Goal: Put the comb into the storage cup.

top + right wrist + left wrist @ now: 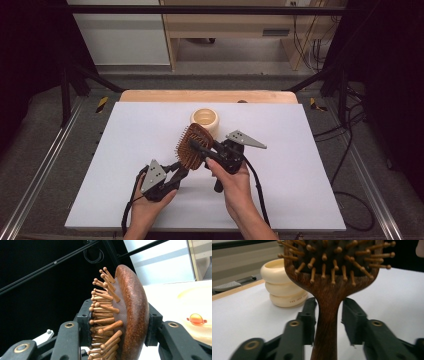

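**Wooden hairbrush held between two grippers above the white table**

In the high view, a wooden hairbrush (193, 147) is lifted off the white table (125, 165), just in front of a cream ribbed cup (204, 120) that stands near the table's far middle. The brush slants from lower left to upper right, its bristled face turned toward the left.

The left gripper (172, 175), carried in the person's left hand (150, 202), reaches up and to the right toward the brush handle. In the left gripper view, the handle of the hairbrush (327, 322) runs upright between the two black jaws; the left jaw touches the wood, while a narrow strip of white table shows between the handle and the right jaw, so the jaws stand slightly apart around the handle and do not fully clamp it. The cream cup (280, 286) stands behind and to the left of the brush head, its lower ring bearing small print too tiny to read.

The right gripper (205, 149), held in the right hand (232, 182), meets the brush head from the right. In the right gripper view, its jaws press on the head of the hairbrush (130, 315), one pad against the wooden pins, the other against the rounded back, gripping it firmly.
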Motion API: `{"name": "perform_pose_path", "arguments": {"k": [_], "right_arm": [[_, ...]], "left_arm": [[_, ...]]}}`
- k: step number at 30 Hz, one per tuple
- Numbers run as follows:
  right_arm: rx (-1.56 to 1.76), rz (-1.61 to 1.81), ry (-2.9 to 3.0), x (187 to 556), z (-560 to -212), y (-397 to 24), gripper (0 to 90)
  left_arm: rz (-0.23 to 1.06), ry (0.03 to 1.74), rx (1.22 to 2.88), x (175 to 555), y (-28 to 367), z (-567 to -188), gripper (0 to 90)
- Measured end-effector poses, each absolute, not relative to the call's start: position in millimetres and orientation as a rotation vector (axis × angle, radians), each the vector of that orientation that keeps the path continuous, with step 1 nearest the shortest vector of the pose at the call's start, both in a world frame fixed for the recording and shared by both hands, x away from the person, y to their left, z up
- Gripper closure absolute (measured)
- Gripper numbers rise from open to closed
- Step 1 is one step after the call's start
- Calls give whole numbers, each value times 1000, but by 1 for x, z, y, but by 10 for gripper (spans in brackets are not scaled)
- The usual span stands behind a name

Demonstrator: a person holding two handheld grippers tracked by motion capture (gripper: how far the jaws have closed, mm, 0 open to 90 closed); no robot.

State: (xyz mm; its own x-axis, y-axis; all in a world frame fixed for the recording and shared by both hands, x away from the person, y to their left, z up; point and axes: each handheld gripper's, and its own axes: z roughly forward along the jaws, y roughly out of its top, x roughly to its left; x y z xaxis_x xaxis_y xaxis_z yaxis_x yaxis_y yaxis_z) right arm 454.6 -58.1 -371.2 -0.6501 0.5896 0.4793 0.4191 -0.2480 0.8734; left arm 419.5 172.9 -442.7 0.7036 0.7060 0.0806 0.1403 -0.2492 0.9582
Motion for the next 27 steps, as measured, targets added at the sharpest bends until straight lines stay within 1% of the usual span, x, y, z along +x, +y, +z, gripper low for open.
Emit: {"name": "perform_pose_path", "arguments": {"k": [6, 10, 12, 14, 16, 19, 21, 25, 27], "right_arm": [[1245, 2025, 1830, 458, -367, -60, 530], [1257, 2009, 1807, 463, -365, -65, 529], [1259, 1995, 1800, 466, -364, -69, 528], [1266, 1979, 1794, 469, -363, -72, 527], [1269, 1968, 1795, 473, -362, -74, 527], [1271, 1958, 1794, 477, -361, -78, 526], [1263, 1951, 1792, 478, -360, -81, 526], [1264, 1942, 1781, 480, -356, -87, 525], [1274, 1938, 1776, 482, -354, -89, 525]], "left_arm": [[605, 700, 1727, 419, 176, -442, 434], [663, 729, 1710, 414, 181, -440, 333], [672, 748, 1693, 414, 186, -437, 280], [635, 800, 1658, 414, 192, -435, 213], [628, 825, 1651, 412, 199, -435, 145], [662, 842, 1635, 407, 213, -432, 97], [668, 865, 1607, 403, 224, -430, 85], [724, 885, 1597, 397, 244, -435, 69], [716, 898, 1577, 399, 252, -437, 64]]}}
